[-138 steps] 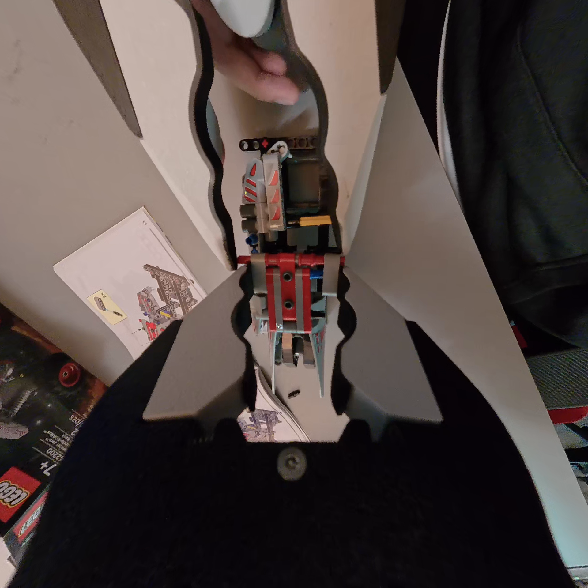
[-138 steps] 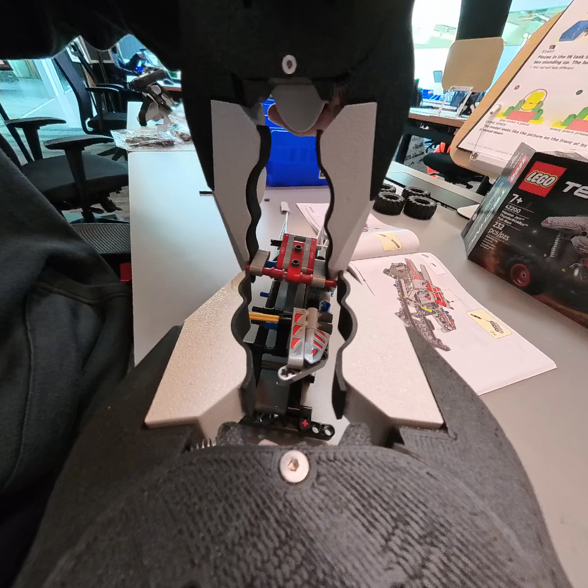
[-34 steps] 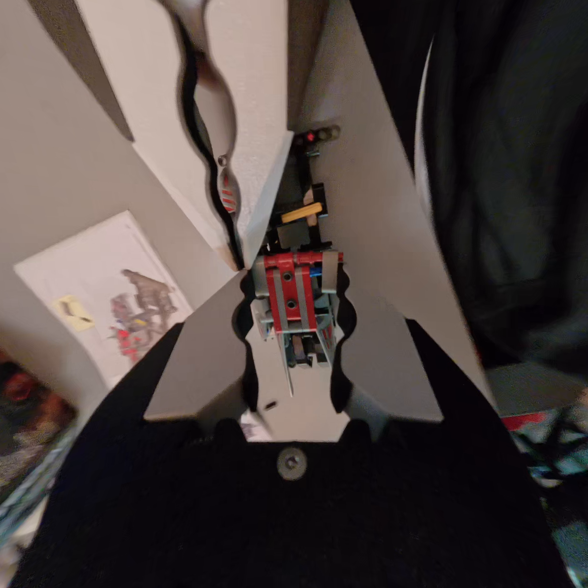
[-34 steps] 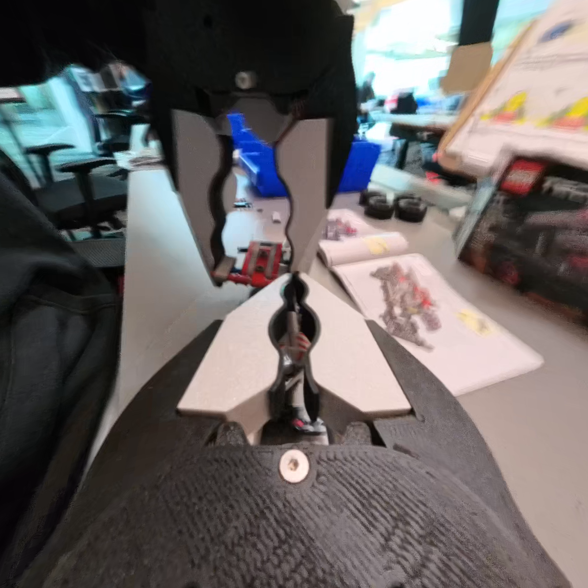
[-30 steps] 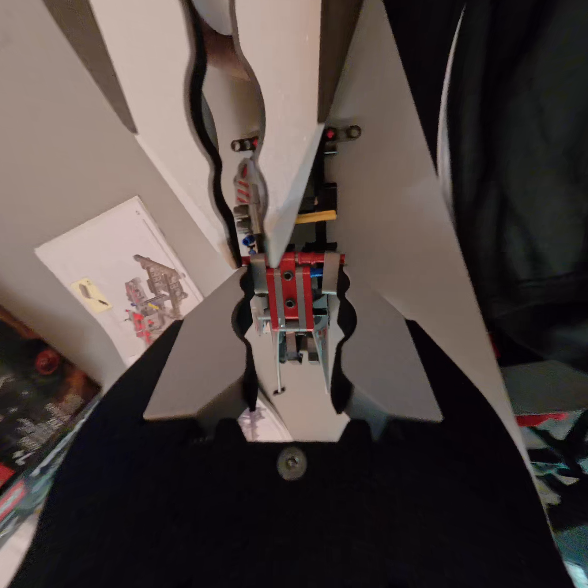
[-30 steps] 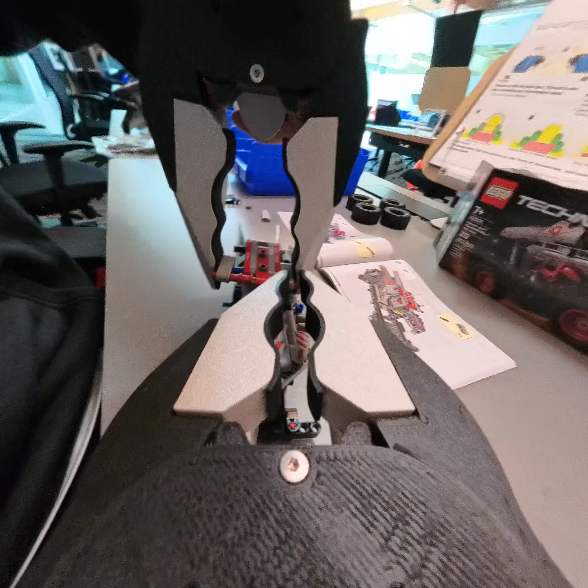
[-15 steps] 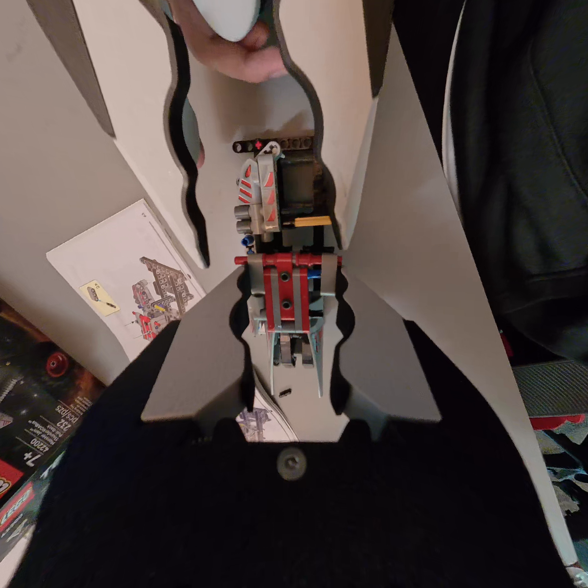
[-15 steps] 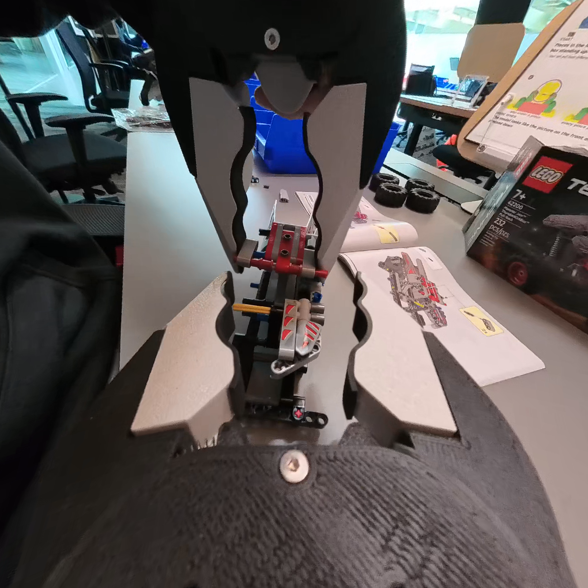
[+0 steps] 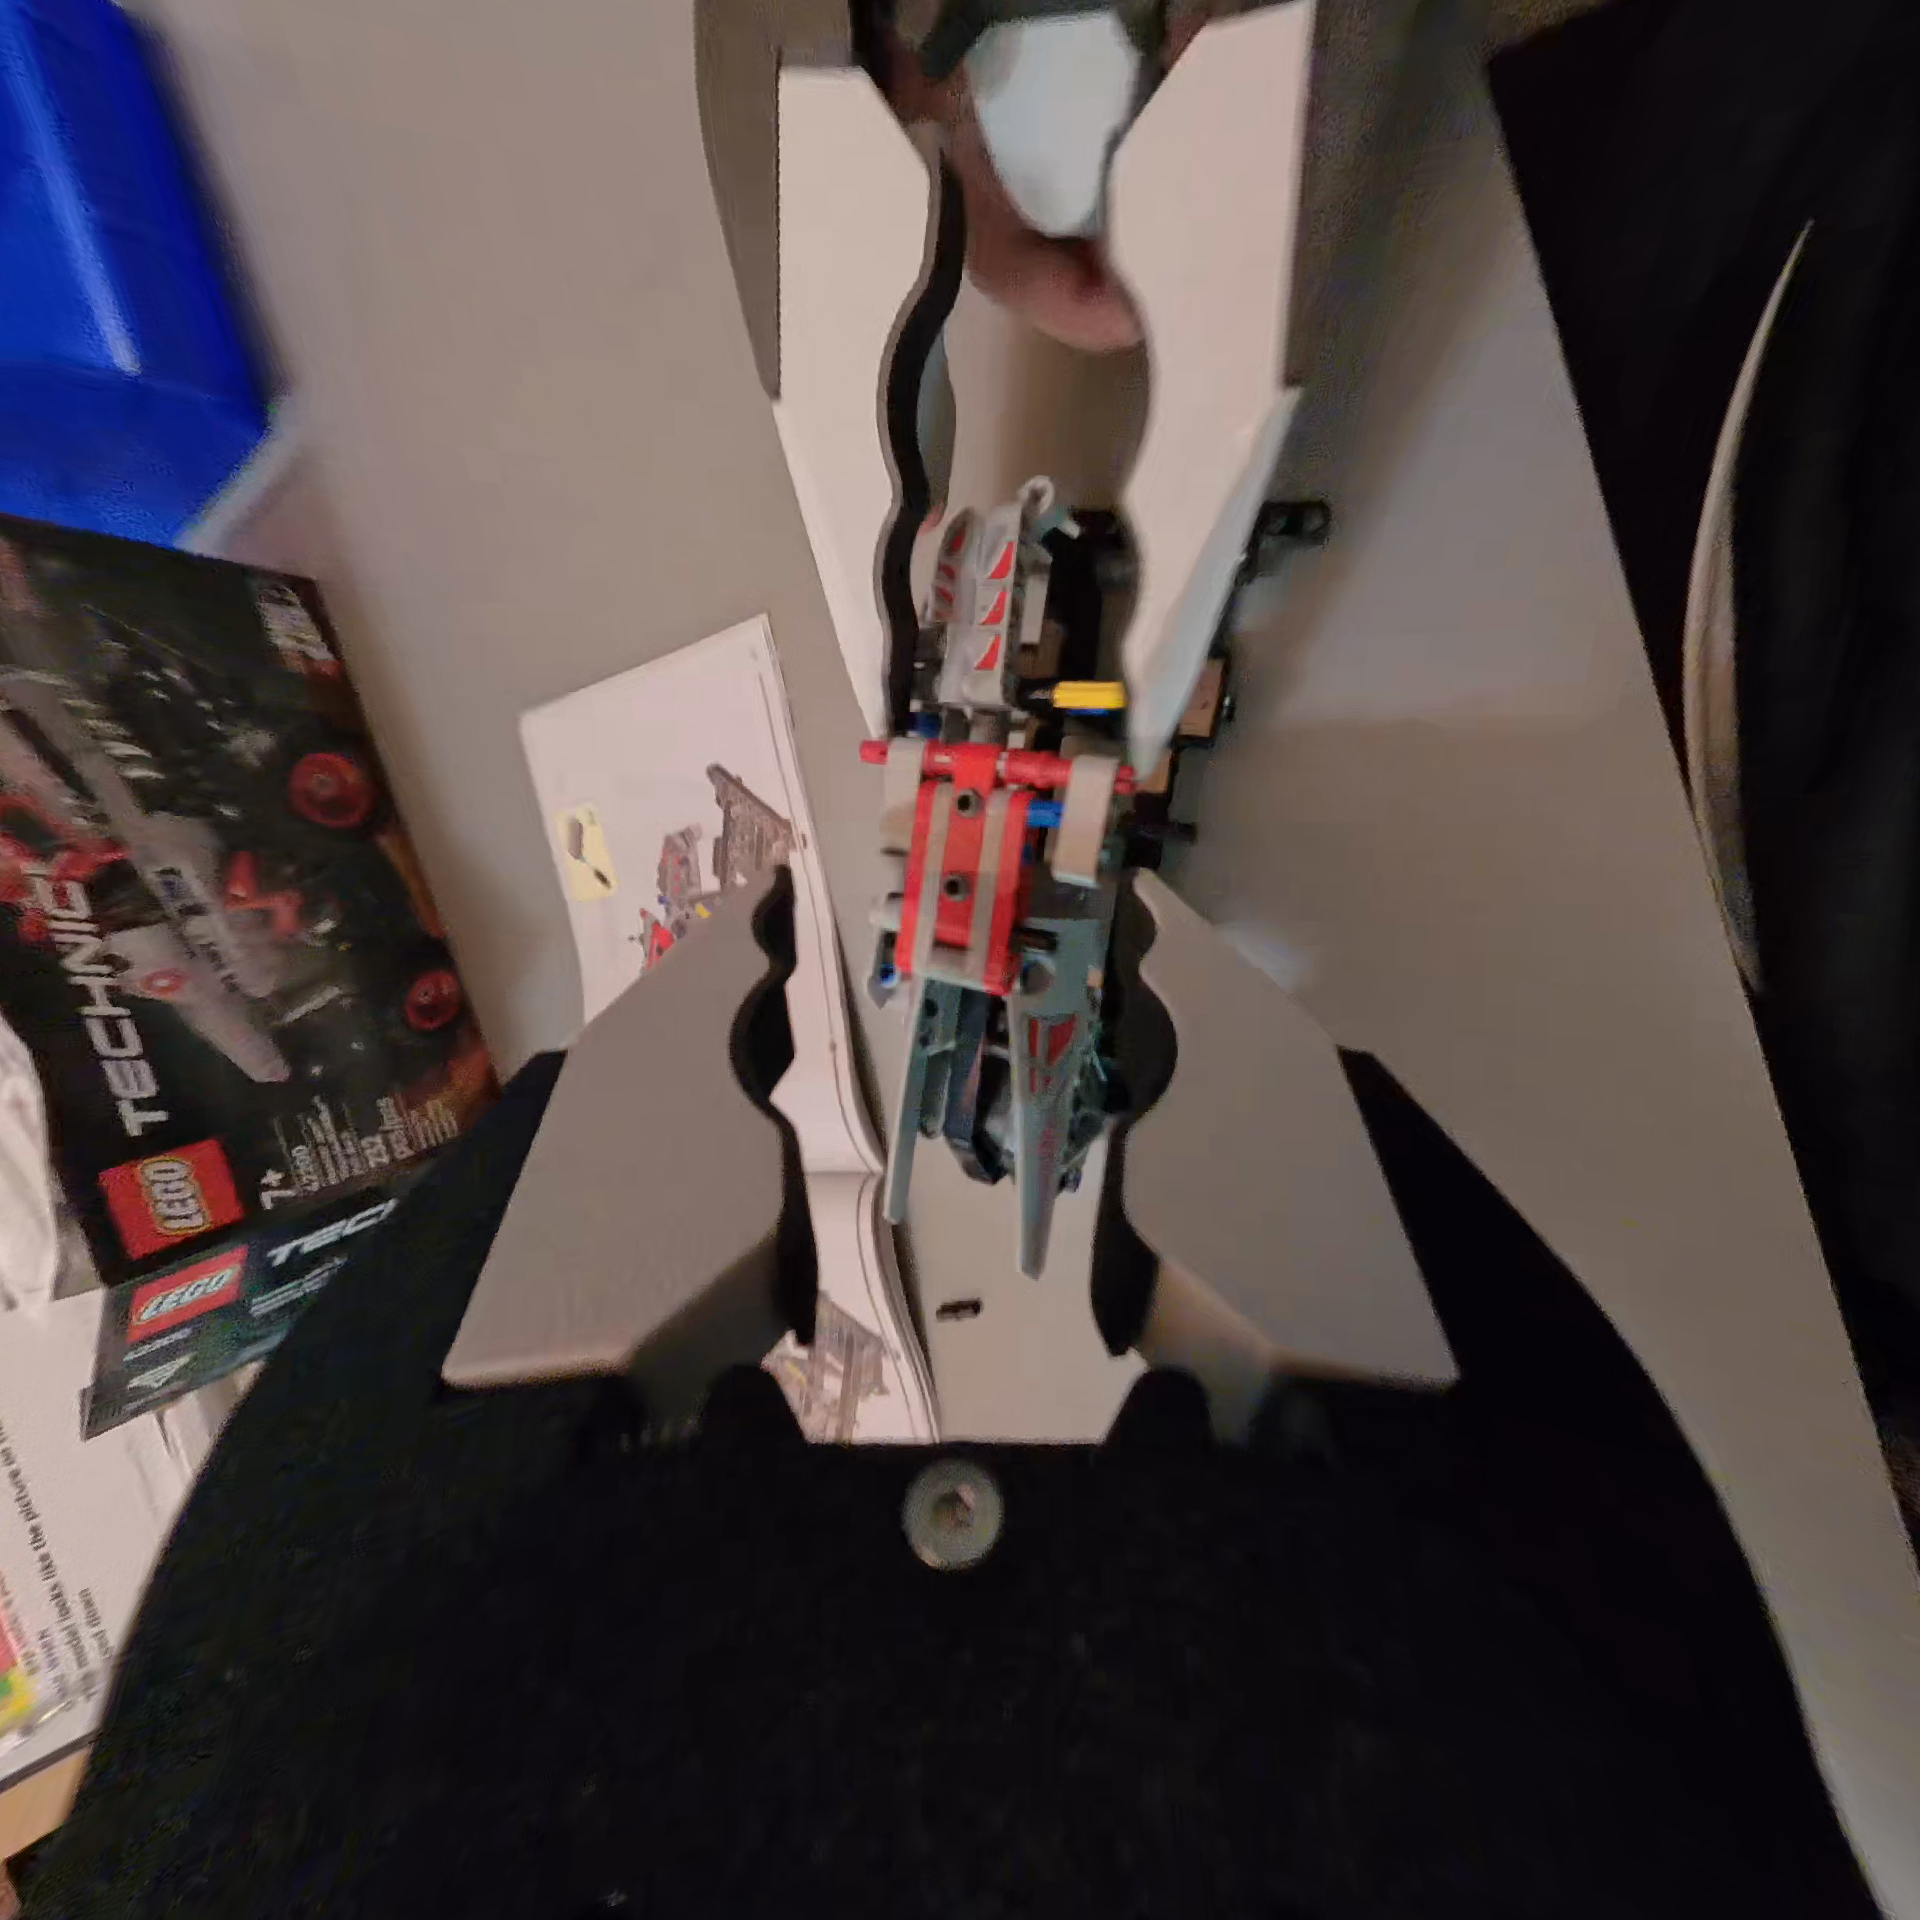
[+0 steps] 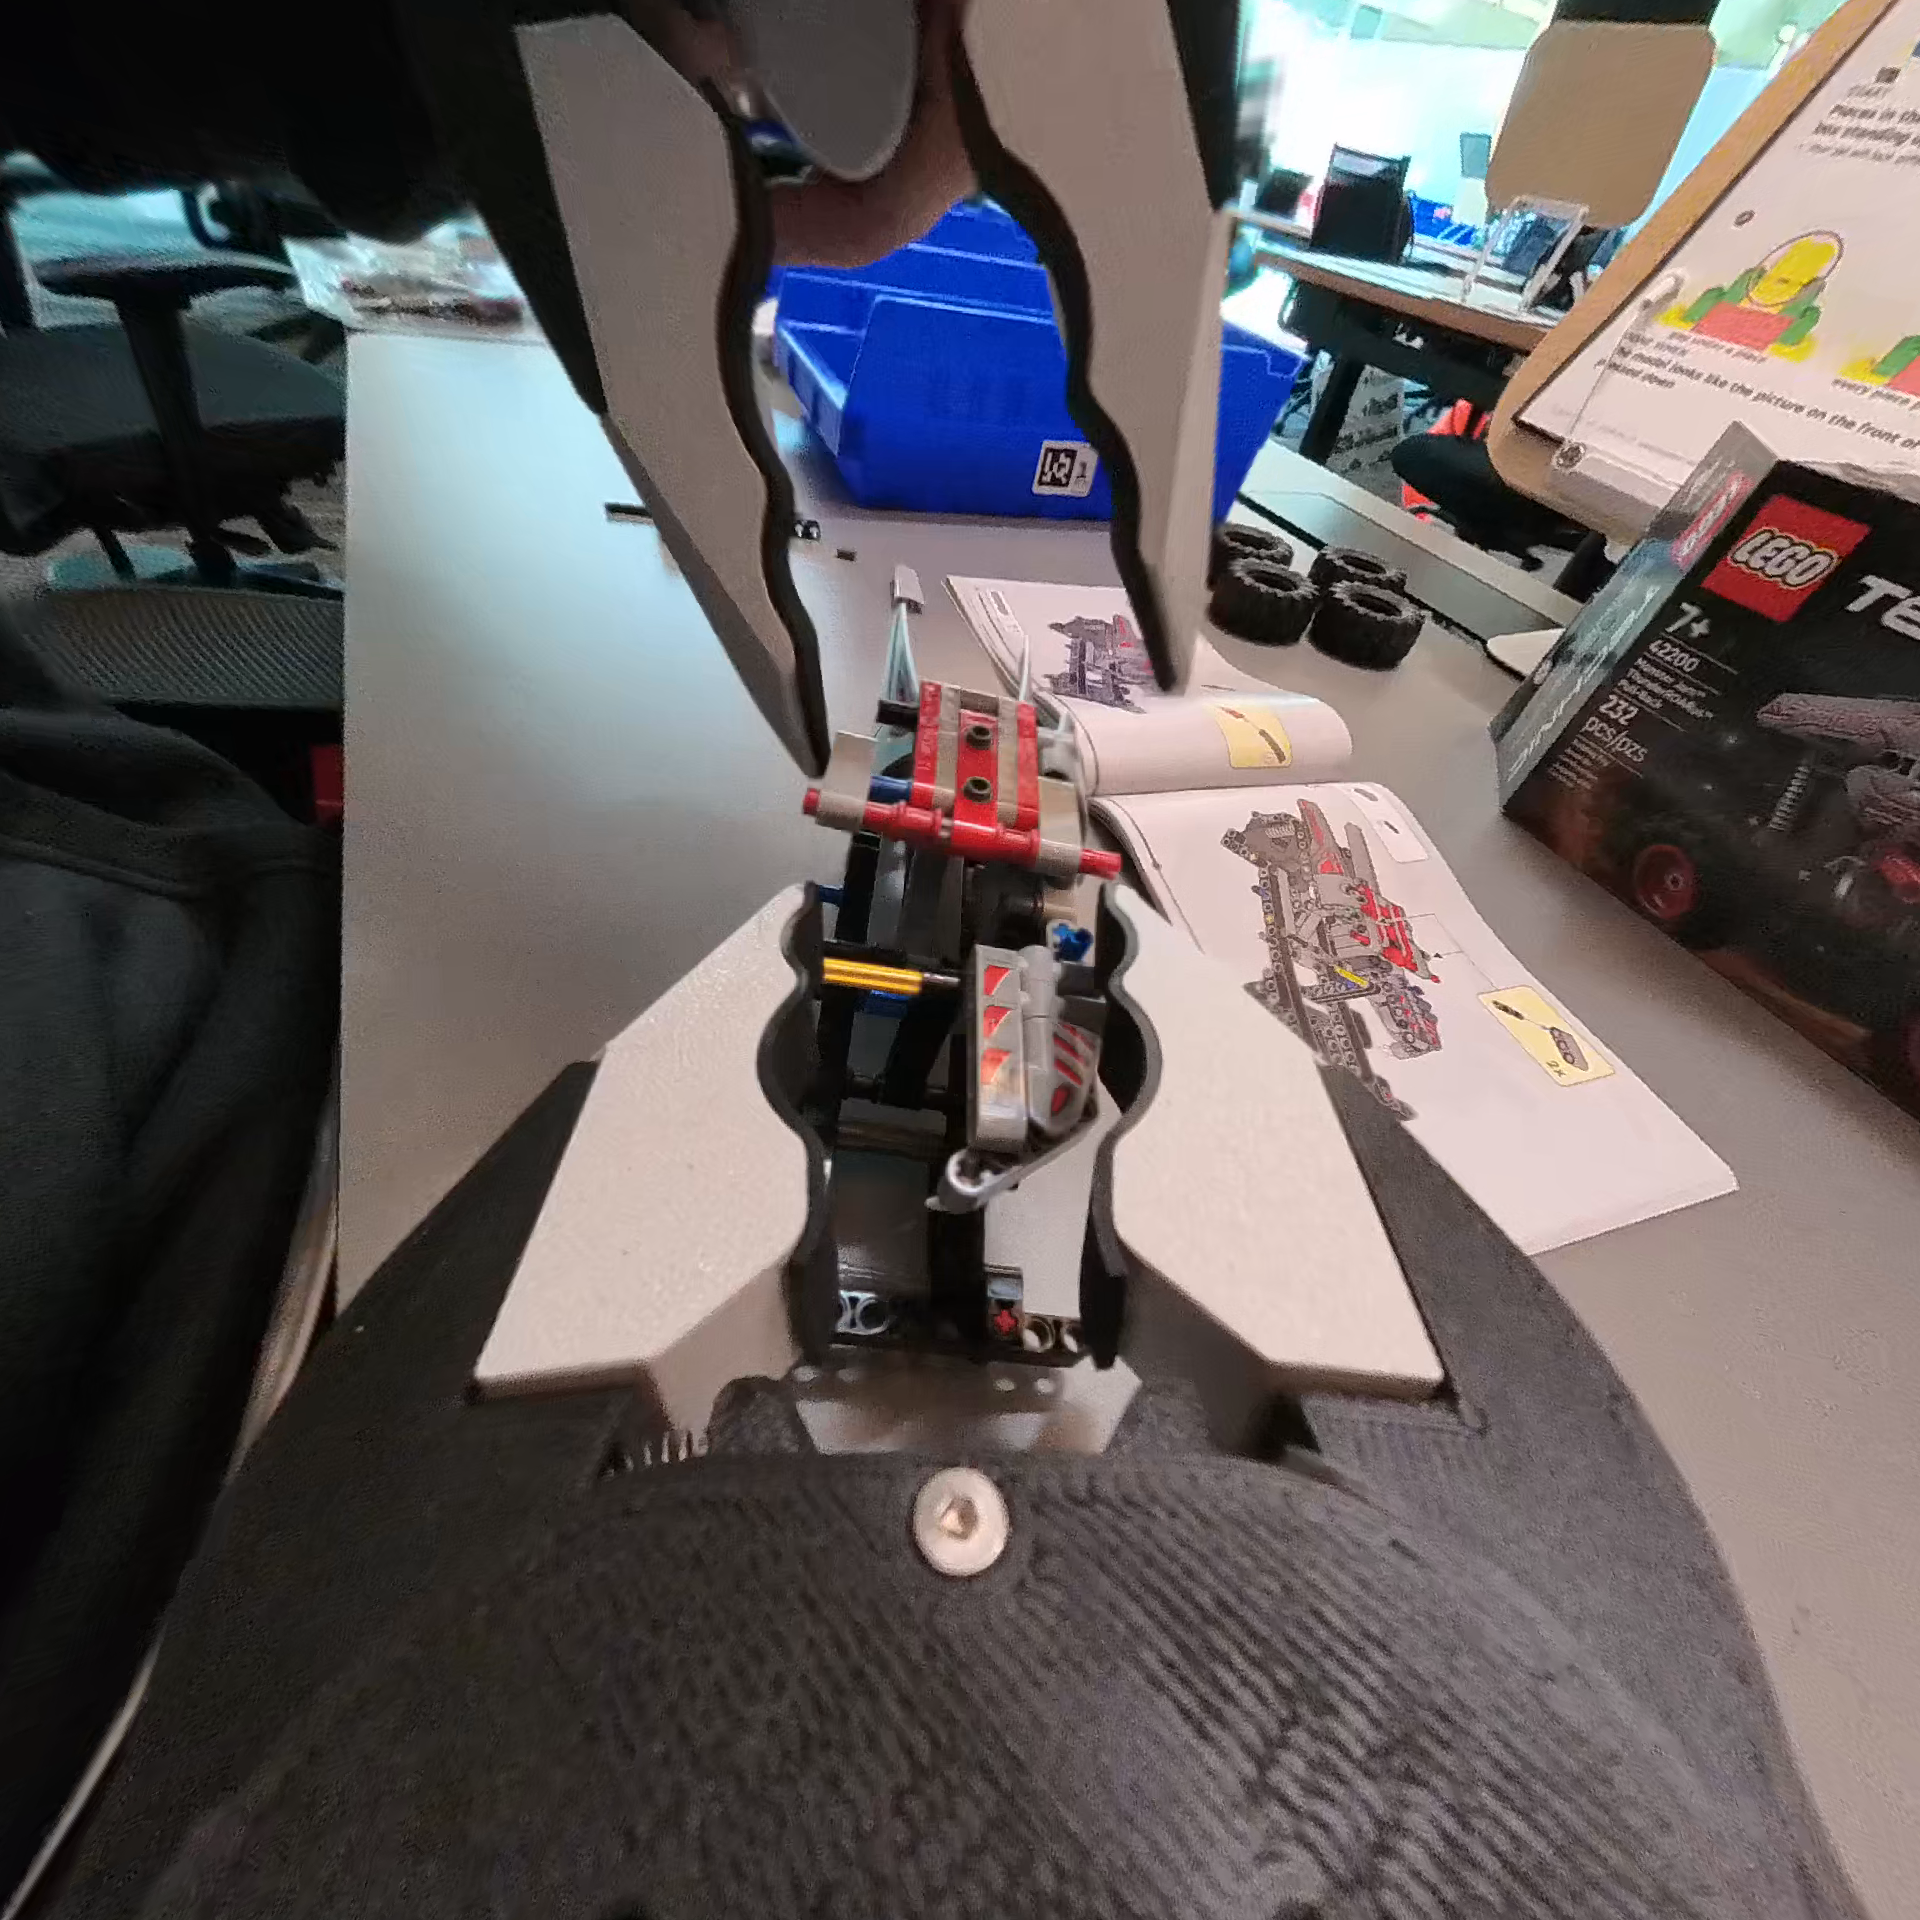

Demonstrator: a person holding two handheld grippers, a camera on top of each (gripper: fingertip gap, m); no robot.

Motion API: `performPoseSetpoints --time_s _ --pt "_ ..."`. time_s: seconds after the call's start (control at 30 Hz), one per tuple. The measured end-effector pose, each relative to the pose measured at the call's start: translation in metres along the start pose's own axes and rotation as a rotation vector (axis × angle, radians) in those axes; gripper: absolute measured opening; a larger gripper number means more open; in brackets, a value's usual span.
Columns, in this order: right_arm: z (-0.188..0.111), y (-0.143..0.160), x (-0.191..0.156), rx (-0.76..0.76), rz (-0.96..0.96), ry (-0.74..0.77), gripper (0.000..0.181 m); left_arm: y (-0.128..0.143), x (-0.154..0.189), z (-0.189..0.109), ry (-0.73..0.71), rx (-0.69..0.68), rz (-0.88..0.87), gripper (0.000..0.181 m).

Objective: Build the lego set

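Observation:
The partly built lego model, black frame with red and grey panels and a yellow pin, hangs above the grey table. My right gripper is shut on its rear half, pads against both sides. My left gripper reaches in from above, open, one finger touching the red front end, the other clear of it. In the left wrist view the model stands between the spread fingers of my left gripper, nearer the right one. The right gripper clamps the far end.
An open instruction booklet lies right of the model, a lego box beyond it. Black tyres, a blue bin and small loose parts sit farther back. A person's dark clothing is at the left. Less than 4 cm separates the two grippers' tips.
My right gripper opened, then shut again on the model's rear. My left gripper let go of the red front end and opened. The left wrist view has swung to show the box and bin.

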State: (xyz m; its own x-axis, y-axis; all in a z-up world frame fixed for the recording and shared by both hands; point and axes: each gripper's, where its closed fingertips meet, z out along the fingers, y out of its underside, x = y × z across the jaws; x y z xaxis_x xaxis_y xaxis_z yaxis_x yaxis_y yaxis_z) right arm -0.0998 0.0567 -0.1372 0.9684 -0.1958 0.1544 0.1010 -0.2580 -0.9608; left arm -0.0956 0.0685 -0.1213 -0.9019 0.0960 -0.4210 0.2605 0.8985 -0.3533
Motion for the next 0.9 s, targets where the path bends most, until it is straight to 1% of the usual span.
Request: performPoseSetpoints --time_s 0.07,0.1,0.2,0.27,0.3,0.33,0.37,0.4,0.47,0.57,0.63,0.73,0.83,0.9 --pt "0.001 0.003 0.001 -0.022 -0.023 0.018 0.039 -0.004 0.003 -0.005 -0.116 0.081 0.008 0.047" --pt "0.001 0.003 0.002 -0.021 -0.032 0.032 0.036 -0.004 0.007 -0.005 -0.162 0.11 0.021 0.044" --pt "0.0 0.002 0.008 -0.014 -0.028 0.065 0.02 -0.005 0.011 0.001 -0.333 0.179 0.065 0.038" --pt "0.001 0.002 0.012 -0.016 -0.009 0.077 0.016 -0.005 0.009 0.007 -0.417 0.182 0.09 0.039" --pt "0.001 0.003 0.015 -0.02 0.014 0.095 0.015 -0.004 0.006 0.01 -0.453 0.178 0.1 0.038" --pt "0.002 0.003 0.016 -0.022 0.03 0.096 0.008 -0.005 0.002 0.014 -0.471 0.174 0.108 0.029" --pt "0.002 0.004 0.018 -0.028 0.059 0.106 0.008 -0.006 -0.003 0.015 -0.484 0.181 0.106 0.021" --pt "0.002 0.004 0.019 -0.035 0.112 0.109 0.009 -0.008 -0.008 0.016 -0.481 0.195 0.097 0.016" --pt "0.0 0.006 0.025 -0.067 0.212 0.12 0.007 -0.011 -0.017 0.021 -0.408 0.225 0.034 0.015" --pt "-0.006 0.015 0.032 -0.139 0.266 0.122 0.007 -0.016 -0.025 0.032 -0.19 0.29 -0.121 0.013" --pt "-0.013 0.019 0.038 -0.183 0.23 0.133 0.014 -0.016 -0.029 0.041 -0.05 0.298 -0.178 0.011" --pt "-0.022 0.022 0.046 -0.226 0.136 0.138 0.024 -0.014 -0.033 0.06 0.074 0.297 -0.207 0.009" --pt "-0.023 0.027 0.054 -0.224 0.111 0.126 0.024 -0.019 -0.029 0.069 0.185 0.339 -0.251 0.009" --pt "-0.02 0.028 0.052 -0.198 0.131 0.07 0.024 -0.022 -0.028 0.07 0.233 0.351 -0.261 0.01"
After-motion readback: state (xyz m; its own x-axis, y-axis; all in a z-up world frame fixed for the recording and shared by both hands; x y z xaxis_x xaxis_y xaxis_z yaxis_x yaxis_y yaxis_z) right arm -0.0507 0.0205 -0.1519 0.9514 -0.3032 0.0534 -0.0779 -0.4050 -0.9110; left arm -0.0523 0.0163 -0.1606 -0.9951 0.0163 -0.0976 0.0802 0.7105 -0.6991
